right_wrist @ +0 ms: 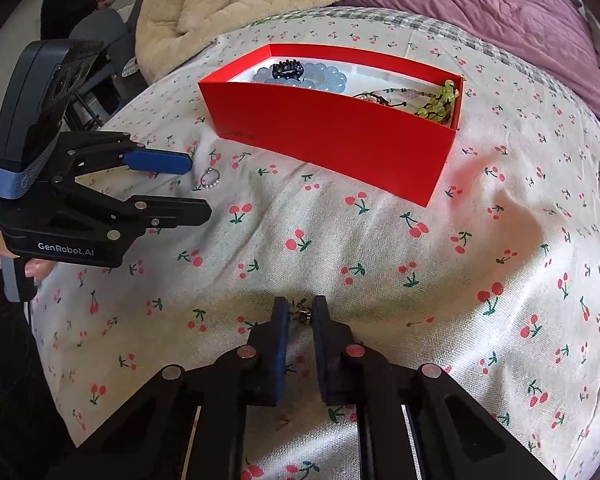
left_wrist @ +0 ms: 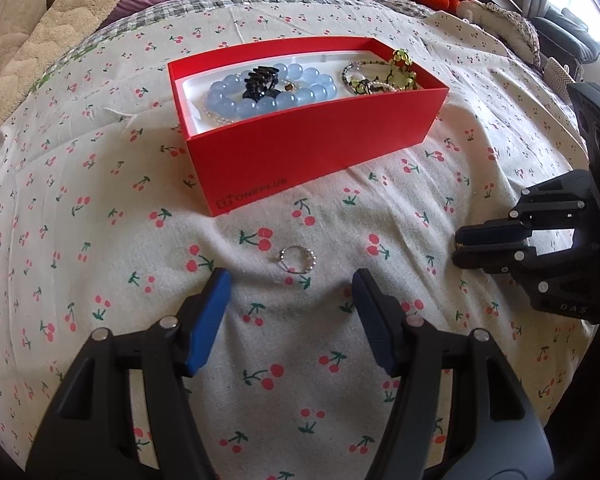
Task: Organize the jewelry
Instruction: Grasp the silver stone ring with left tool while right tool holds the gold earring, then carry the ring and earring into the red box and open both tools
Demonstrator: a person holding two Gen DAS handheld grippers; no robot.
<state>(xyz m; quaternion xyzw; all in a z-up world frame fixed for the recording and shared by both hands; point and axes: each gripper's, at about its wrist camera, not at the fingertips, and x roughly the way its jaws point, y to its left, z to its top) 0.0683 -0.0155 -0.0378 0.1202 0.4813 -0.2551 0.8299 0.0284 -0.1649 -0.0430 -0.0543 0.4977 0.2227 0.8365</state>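
Red box reads "ONEPLUS"; left gripper body reads "GenRobot.AI".

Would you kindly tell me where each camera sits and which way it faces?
Left wrist: on the left gripper, angled down at a beaded ring; own open fingers show.
Right wrist: on the right gripper, angled down; fingers nearly shut around a small trinket.
Shared: red box, ring, cherry-print sheet, each other's gripper.

A small ring lies just beyond the left gripper's spread fingers.
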